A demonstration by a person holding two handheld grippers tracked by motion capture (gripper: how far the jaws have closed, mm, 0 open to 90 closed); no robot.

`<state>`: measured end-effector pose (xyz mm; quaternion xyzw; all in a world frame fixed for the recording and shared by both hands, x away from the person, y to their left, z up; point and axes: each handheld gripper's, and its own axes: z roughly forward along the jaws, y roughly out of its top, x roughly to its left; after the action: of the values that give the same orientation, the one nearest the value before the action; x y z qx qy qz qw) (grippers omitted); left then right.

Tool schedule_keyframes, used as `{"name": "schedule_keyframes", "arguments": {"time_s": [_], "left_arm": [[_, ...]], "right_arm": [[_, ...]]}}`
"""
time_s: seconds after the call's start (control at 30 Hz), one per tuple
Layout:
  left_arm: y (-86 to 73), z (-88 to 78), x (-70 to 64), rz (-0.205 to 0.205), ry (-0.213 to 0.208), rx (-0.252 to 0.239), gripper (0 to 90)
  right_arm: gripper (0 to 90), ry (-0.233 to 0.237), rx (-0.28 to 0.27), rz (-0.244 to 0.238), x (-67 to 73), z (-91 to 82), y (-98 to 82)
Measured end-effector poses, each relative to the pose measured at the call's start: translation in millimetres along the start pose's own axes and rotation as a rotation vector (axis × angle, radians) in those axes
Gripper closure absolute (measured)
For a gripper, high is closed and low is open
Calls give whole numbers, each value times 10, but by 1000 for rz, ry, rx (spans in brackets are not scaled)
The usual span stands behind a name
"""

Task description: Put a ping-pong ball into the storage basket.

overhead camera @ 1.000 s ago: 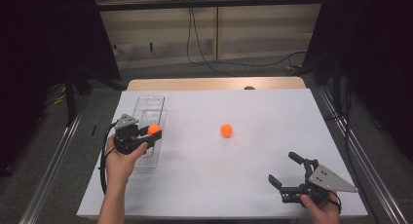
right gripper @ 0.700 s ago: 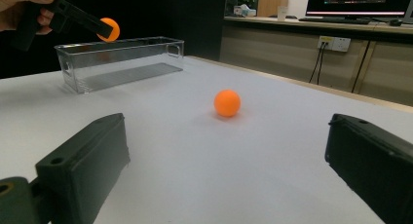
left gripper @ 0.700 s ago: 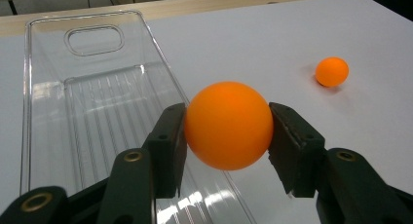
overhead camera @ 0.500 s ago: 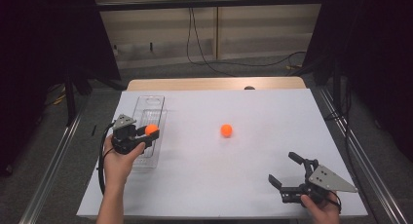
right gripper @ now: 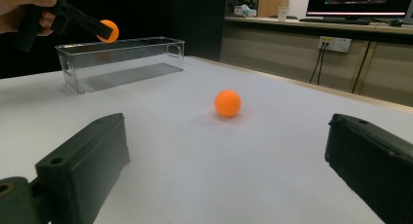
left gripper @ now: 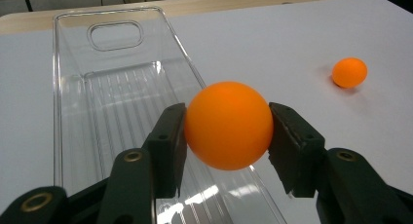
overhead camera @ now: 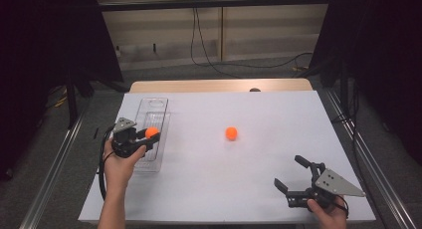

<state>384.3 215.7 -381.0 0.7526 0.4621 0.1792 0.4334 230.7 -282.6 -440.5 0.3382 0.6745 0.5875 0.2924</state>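
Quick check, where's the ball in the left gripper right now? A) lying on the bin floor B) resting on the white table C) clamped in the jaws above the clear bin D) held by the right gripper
C: the left gripper has its jaws pressed on both sides of the held orange ball, which hangs above the clear bin; the right gripper view shows it over the bin's rim.

Bare table [overhead camera: 209, 179] all round — one loose ball [overhead camera: 231, 133] mid-table.

Left tool [overhead camera: 144, 139] gripping orange ball [overhead camera: 152, 132] over clear bin [overhead camera: 152, 105]
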Motion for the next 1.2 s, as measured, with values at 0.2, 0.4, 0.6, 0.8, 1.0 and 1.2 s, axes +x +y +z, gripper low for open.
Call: {"name": "schedule_keyframes", "arguments": {"time_s": [0.2,0.4,0.6,0.8,1.0,1.2], "left_arm": [[-12,2,26,-3,12,1,509],[-9,-7,30,-6,12,-6,509],[-8,-18,35,-8,20,-8,509],[-10,-15,39,-4,31,-7,509],[-12,-16,50,0,39,-2,509],[-21,-12,70,1,52,1,509]], "right_arm": [[14,0,-1,2,0,1,0],[13,2,0,1,1,2,-1],[14,4,0,2,0,1,-1],[13,5,0,2,2,1,0],[14,5,0,1,3,2,-1],[13,4,-1,-1,3,4,-1]]}}
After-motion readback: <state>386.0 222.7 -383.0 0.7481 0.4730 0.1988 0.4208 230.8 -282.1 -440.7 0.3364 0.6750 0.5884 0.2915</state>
